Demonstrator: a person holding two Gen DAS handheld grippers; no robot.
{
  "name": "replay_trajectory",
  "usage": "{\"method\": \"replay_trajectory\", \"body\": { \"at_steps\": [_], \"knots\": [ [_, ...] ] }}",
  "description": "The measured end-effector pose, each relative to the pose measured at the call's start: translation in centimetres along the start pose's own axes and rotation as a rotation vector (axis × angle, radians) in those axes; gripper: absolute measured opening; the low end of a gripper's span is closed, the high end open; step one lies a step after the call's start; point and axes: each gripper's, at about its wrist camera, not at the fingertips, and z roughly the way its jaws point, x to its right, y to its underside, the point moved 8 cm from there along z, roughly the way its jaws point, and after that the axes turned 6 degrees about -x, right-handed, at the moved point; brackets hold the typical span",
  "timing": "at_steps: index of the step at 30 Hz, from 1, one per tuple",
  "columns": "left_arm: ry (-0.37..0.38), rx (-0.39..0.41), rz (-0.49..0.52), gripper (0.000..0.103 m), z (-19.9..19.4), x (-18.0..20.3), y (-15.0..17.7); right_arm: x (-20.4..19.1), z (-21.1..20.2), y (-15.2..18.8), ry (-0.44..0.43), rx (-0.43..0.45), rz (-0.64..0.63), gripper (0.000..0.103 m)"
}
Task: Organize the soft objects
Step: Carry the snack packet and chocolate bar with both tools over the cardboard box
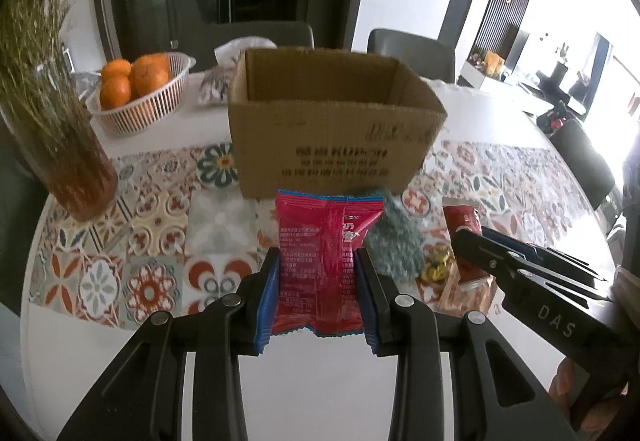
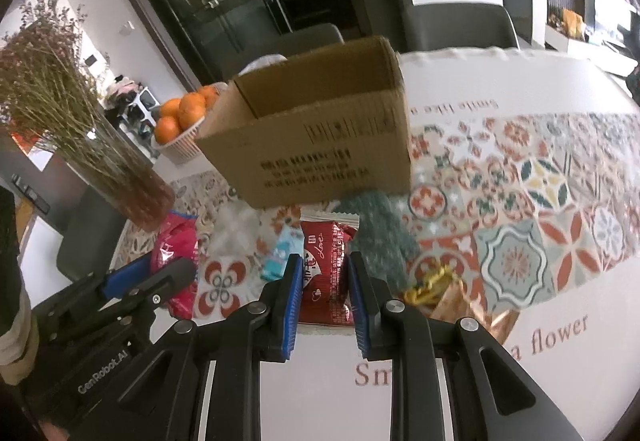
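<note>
**Two grippers each hold a snack packet in front of an open box**

Nearest, at six o'clock in the left wrist view, the left gripper [image 1: 318, 287] is closed on a pink-red snack packet [image 1: 326, 241], its blue pads pressing the packet's two sides so it stands upright between them. At four o'clock in that view the right gripper [image 1: 486, 241] reaches in from the side.

In the right wrist view, again at six o'clock, the right gripper [image 2: 322, 287] is clamped on a dark red snack packet [image 2: 326, 267], held the same way by its sides. The left gripper [image 2: 160, 273] shows at eight o'clock with its pink-red packet [image 2: 174, 245]. Gripping by the sides likely keeps each soft packet from folding while it is carried.

Just beyond the held packets, on the patterned tablecloth [image 1: 152, 241], lie more soft things: a teal knitted cloth [image 1: 394, 237], a gold-wrapped sweet [image 1: 438, 265] and a copper foil bag [image 2: 476, 305] at three to four o'clock, and a small light blue packet [image 2: 282, 253] at eleven o'clock from the right gripper.

Farther, at twelve o'clock, stands an open cardboard box [image 1: 332, 137], seemingly empty and probably where the packets belong. At ten o'clock are a vase of dried flowers [image 1: 52, 113] and a basket of oranges [image 1: 140, 89]. Chairs and a dark cabinet stand behind.
</note>
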Motion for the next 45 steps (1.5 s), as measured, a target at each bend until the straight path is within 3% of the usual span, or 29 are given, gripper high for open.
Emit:
{"method": "replay_trajectory", "body": {
  "at_steps": [25,45],
  "knots": [
    [-0.032,0.08,0.032,0.036,-0.6,-0.6,-10.6,-2.7,-1.8,-11.0,0.008,0.138,-0.125,0.024],
    [-0.075,0.053,0.066,0.036,4.3,-1.2,-17.4,-1.1,4.0,-16.5,0.042,0.056,-0.131,0.024]
  ]
}}
